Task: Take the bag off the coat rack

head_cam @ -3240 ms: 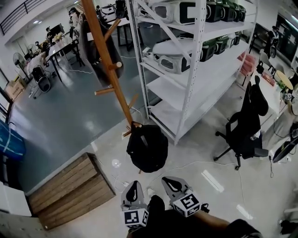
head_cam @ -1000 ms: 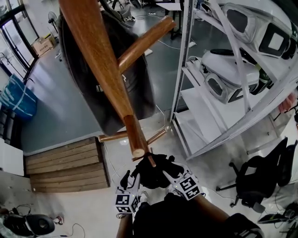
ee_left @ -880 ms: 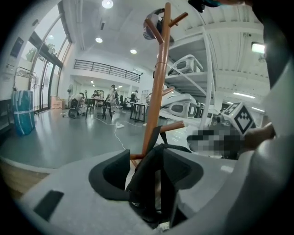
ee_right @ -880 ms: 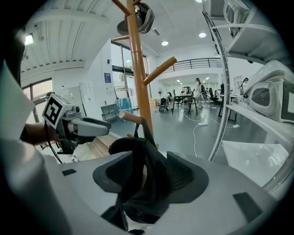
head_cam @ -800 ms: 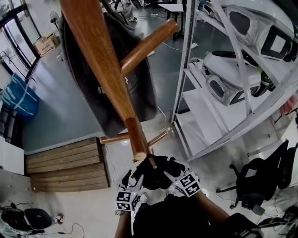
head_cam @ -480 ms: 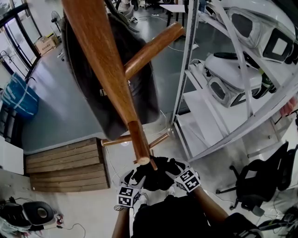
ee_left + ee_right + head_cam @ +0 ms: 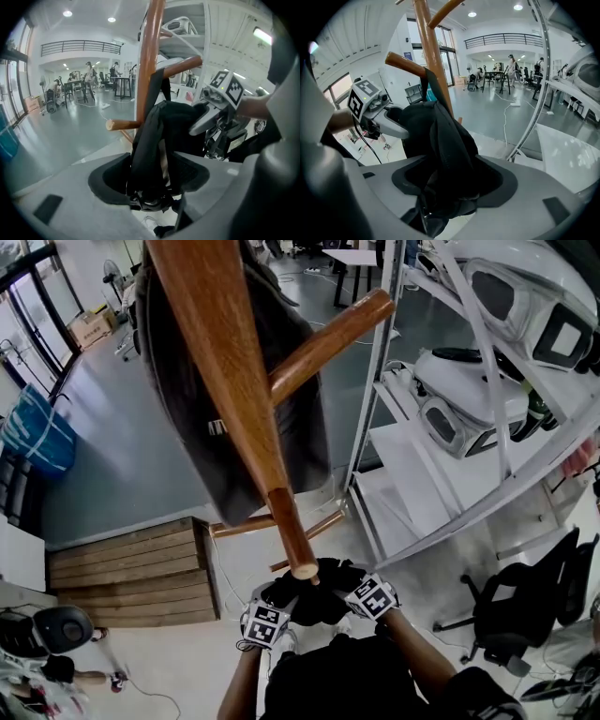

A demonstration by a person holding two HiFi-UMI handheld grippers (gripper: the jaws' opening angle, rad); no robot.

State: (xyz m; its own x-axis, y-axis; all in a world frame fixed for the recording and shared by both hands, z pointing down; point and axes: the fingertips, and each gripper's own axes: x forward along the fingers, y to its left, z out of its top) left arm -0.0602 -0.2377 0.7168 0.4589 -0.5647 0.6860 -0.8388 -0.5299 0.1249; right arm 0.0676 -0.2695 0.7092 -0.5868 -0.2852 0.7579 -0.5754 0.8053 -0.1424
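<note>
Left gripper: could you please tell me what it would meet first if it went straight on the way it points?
The bag: it hangs between the left gripper's open jaws, so it would push into that at once. The rack pole seems to stand just behind, though depth is unclear.

Black fabric bag (image 7: 314, 594), slumped, strap (image 7: 426, 84) over low peg (image 7: 405, 64) of wooden coat rack (image 7: 220, 362)

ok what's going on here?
A person is working two handheld grippers at a wooden coat rack. A black bag hangs from one of its pegs. The left gripper and the right gripper each have bag fabric between wide jaws, the right's opening; neither is clamped yet.
</note>
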